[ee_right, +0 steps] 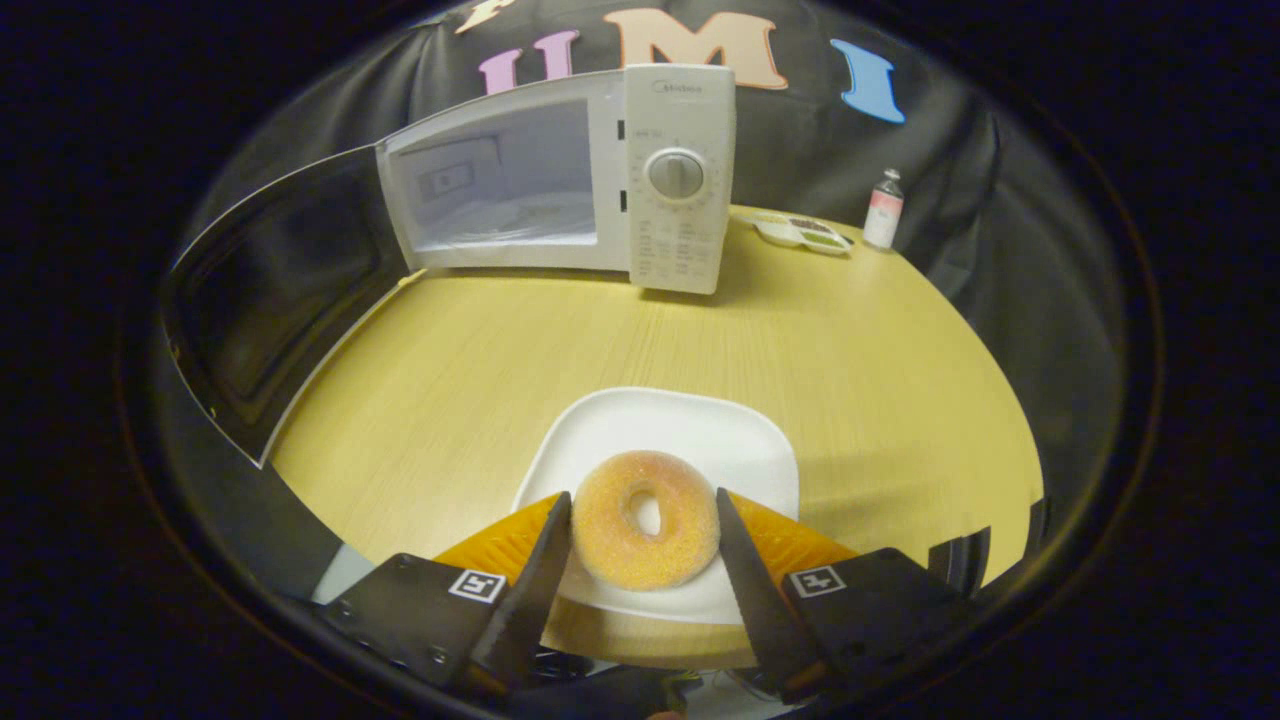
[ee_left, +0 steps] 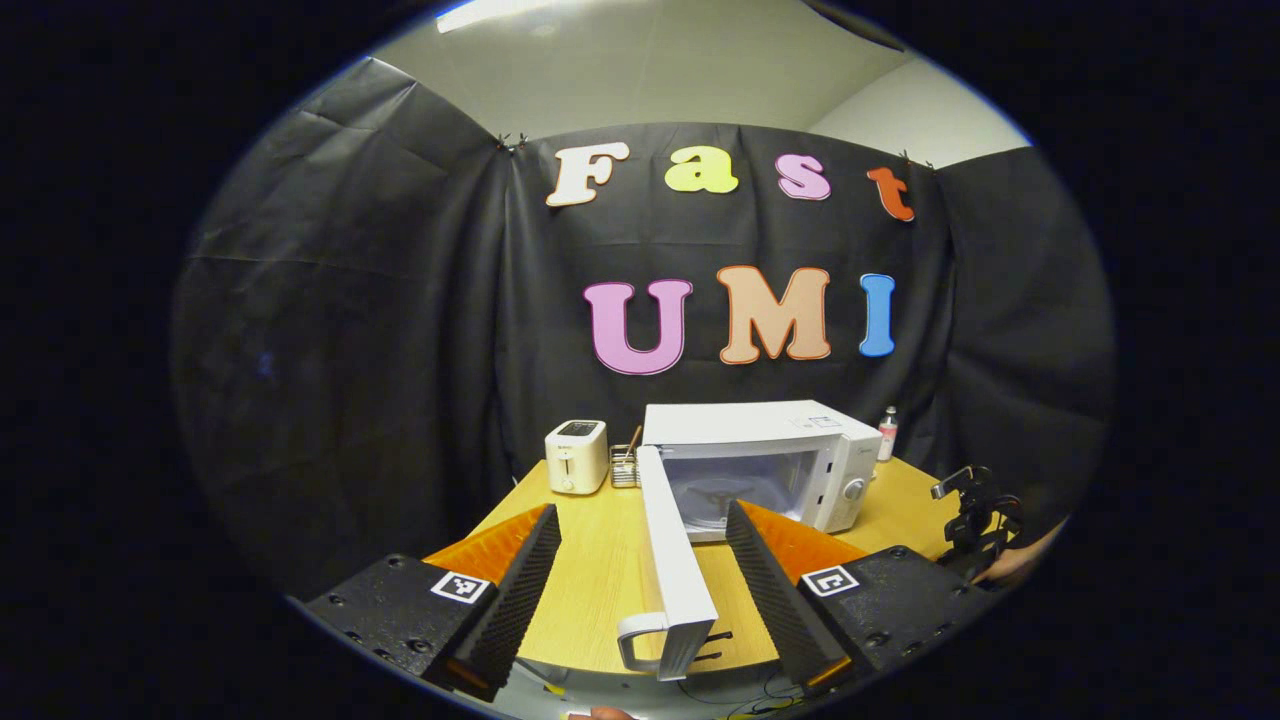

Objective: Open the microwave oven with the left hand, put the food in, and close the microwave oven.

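At 12 o'clock on surface [ee_right: 900, 400], microwave [ee_right: 600, 180] door [ee_left: 675, 560] already open; right hand-held gripper [ee_right: 645, 560] wide around donut [ee_right: 646, 534], not yet gripped; loading & closing left.

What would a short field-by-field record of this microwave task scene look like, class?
microwave door: swung open
microwave cavity: no food inside yet
doughnut: on the white plate, between the right gripper fingers, contact unclear
left gripper: open, either side of the door edge, not gripping it
table: also holds a toaster and a small bottle
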`<state>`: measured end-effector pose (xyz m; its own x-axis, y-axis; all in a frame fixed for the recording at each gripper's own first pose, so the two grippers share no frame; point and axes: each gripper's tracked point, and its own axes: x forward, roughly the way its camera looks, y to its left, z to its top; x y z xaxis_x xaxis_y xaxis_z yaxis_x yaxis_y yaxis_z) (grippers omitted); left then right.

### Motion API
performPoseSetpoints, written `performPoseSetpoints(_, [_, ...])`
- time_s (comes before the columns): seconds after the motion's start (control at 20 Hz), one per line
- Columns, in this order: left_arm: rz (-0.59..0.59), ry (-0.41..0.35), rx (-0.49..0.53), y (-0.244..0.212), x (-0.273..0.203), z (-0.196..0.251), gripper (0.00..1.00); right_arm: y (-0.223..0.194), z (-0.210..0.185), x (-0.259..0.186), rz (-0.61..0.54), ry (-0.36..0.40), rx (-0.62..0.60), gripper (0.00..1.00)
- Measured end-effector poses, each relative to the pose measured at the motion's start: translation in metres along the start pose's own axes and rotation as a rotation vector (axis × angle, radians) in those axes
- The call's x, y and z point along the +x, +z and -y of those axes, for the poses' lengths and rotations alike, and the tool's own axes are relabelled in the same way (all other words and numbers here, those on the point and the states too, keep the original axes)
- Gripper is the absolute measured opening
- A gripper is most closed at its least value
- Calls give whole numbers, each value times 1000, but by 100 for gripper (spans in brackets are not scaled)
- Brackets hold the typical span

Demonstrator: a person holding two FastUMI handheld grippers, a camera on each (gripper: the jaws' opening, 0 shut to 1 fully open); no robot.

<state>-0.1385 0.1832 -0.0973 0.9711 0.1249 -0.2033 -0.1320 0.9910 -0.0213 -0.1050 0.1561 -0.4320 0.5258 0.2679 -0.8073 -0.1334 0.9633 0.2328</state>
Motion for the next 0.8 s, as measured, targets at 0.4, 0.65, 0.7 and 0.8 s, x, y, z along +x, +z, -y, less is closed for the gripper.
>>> performPoseSetpoints(0.4, [23,46,-60,-1,2,-5,99,3,1,0,-84,-31,37,64])
performPoseSetpoints(0.65, [7,64,-65,-10,-2,-17,96,9,-15,1,-148,23,146,69])
performPoseSetpoints(0.7, [6,68,-63,-10,-4,-18,98,12,-23,1,-159,45,191,69])
performPoseSetpoints(0.8, [11,73,-55,-7,-7,-19,94,21,-43,0,-174,101,306,64])
